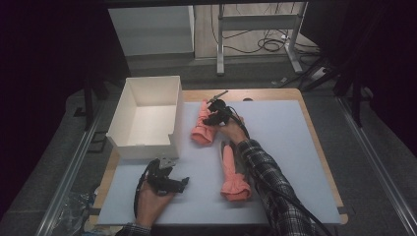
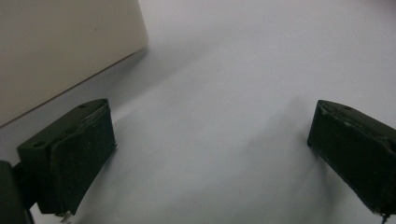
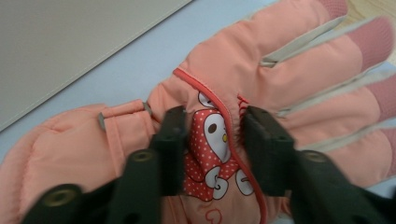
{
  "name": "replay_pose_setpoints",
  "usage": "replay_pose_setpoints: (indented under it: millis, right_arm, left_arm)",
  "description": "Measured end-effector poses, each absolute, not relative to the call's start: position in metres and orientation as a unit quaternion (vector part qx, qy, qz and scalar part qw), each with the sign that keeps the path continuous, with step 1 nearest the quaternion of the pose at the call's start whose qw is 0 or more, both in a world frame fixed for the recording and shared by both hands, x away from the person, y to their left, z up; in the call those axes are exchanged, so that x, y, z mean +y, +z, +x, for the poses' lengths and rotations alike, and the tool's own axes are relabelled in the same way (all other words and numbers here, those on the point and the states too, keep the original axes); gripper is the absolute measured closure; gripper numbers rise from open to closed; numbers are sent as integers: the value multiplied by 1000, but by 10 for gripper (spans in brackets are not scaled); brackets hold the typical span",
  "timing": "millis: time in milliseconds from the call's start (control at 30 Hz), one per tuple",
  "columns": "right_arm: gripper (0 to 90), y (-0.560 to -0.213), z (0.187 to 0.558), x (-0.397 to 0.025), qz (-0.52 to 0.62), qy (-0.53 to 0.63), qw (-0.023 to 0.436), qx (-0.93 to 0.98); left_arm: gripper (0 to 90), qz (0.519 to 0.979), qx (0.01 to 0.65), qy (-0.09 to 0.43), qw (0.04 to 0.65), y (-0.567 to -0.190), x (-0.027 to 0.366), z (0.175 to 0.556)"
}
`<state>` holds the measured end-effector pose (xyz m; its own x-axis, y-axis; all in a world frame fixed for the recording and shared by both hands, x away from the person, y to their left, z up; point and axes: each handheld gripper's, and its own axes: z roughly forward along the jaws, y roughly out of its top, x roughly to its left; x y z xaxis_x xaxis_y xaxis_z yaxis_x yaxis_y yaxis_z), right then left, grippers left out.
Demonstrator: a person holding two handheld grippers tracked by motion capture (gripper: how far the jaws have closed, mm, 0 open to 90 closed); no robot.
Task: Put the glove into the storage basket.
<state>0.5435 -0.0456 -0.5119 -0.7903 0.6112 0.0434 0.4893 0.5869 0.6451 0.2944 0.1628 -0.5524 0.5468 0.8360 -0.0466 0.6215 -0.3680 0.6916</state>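
One white mat (image 1: pixel 295 142) covers the table, and one open white box (image 1: pixel 147 115) stands at its far left corner. Two pink gloves lie right of the box: the far glove (image 1: pixel 202 129) just beside its wall, the near glove (image 1: pixel 232 177) farther off. The right gripper (image 1: pixel 216 114) pinches the far glove's back between its jaws. The left gripper (image 1: pixel 169 181) rests in front of the box, jaws spread.

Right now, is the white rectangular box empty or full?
Empty: the high view shows the white rectangular box with a bare floor; both pink gloves lie outside.
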Motion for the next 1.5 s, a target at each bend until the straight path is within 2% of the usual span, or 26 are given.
replay_pose_setpoints:
  millis: [100, 200, 733, 1100, 1500]
  right_arm:
    - [850, -509, 538, -44, 308, 325, 111, 887]
    - [863, -508, 536, -45, 310, 327, 113, 885]
    - [863, -449, 509, -67, 282, 380, 72, 878]
    - [859, -407, 458, -98, 250, 389, 65, 884]
    - [857, -403, 395, -137, 242, 358, 63, 899]
  left_arm:
    - [6, 812, 449, 159, 338, -552, 163, 294]
    - [6, 812, 449, 158, 338, -552, 163, 294]
    - [6, 813, 447, 159, 337, -552, 163, 295]
    - [6, 813, 447, 159, 338, -552, 163, 295]
    - [5, 812, 448, 160, 339, -553, 163, 295]
